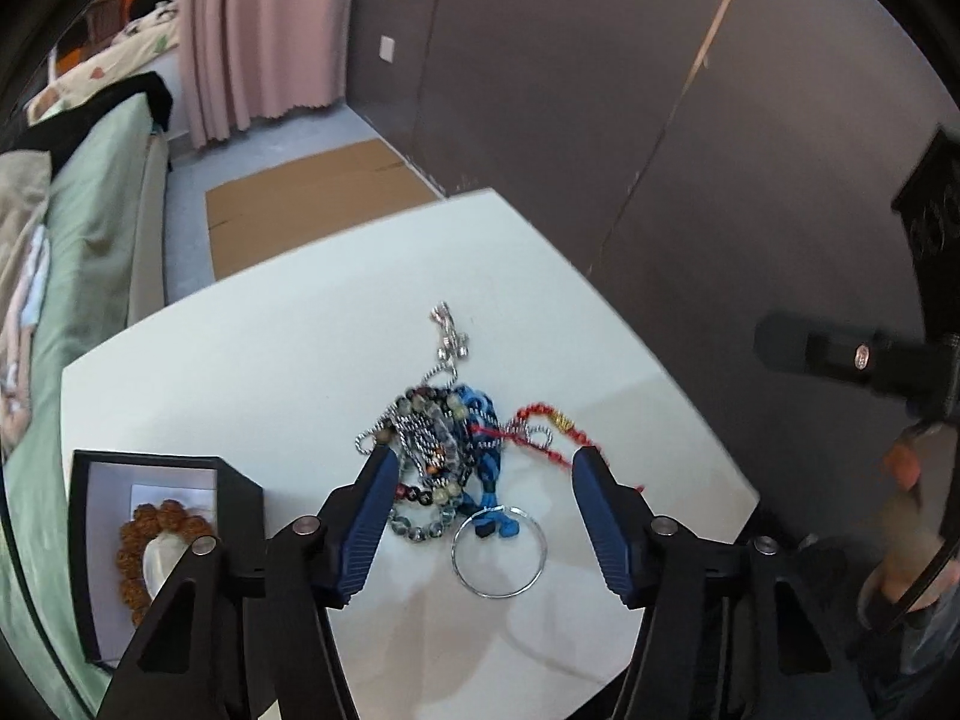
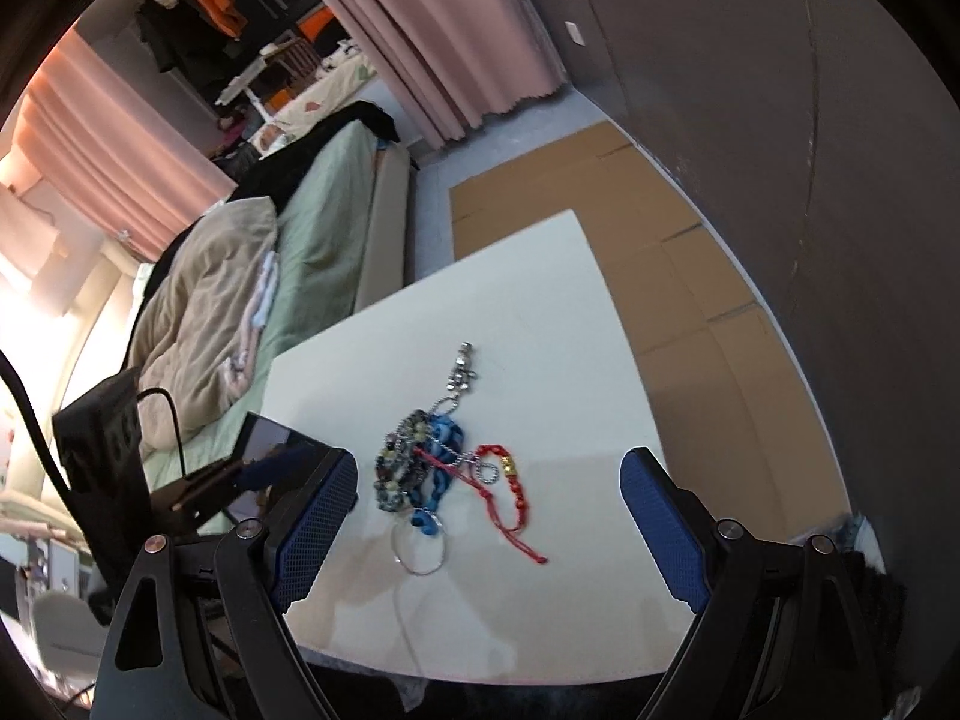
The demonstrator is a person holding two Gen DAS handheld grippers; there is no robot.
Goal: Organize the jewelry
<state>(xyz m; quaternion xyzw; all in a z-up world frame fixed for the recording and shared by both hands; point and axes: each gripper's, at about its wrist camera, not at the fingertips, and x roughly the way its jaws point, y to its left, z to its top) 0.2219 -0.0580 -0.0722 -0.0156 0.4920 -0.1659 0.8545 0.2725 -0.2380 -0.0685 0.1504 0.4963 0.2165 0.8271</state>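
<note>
Jewelry [image 1: 447,450] lies in a tangled heap near the middle of a white table [image 1: 252,360], well apart from its far edge. In the heap: a silver chain [image 1: 447,336] with a metal pendant at the far end, dark and pale bead bracelets [image 1: 429,420], a blue cord [image 1: 480,438] and a red bead bracelet [image 1: 552,438] with a gold bead, its red string trailing toward the near edge. A silver bangle [image 1: 499,552] lies flat at the near side of the heap, touching the blue cord's knot. The left gripper [image 1: 480,462] hangs over the heap with its blue-padded jaws spread wide, one tip on each side of the pile, holding nothing. To its left an open black box [image 1: 84,540] with a white lining sits at the table's edge, and a brown bead bracelet [image 1: 141,546] lies inside it. The right gripper [image 2: 489,474] is also spread wide and empty, above the near part of the table with the heap [image 2: 420,468] between its tips in view. The box [image 2: 270,438] shows at the table's left edge. Embossed letters on a black part at the far right of the left view are too blurred to read; no other writing is legible. A green bed [image 2: 324,228] and pink curtain [image 2: 432,30] stand behind, with flat cardboard [image 2: 660,240] on the floor.
</note>
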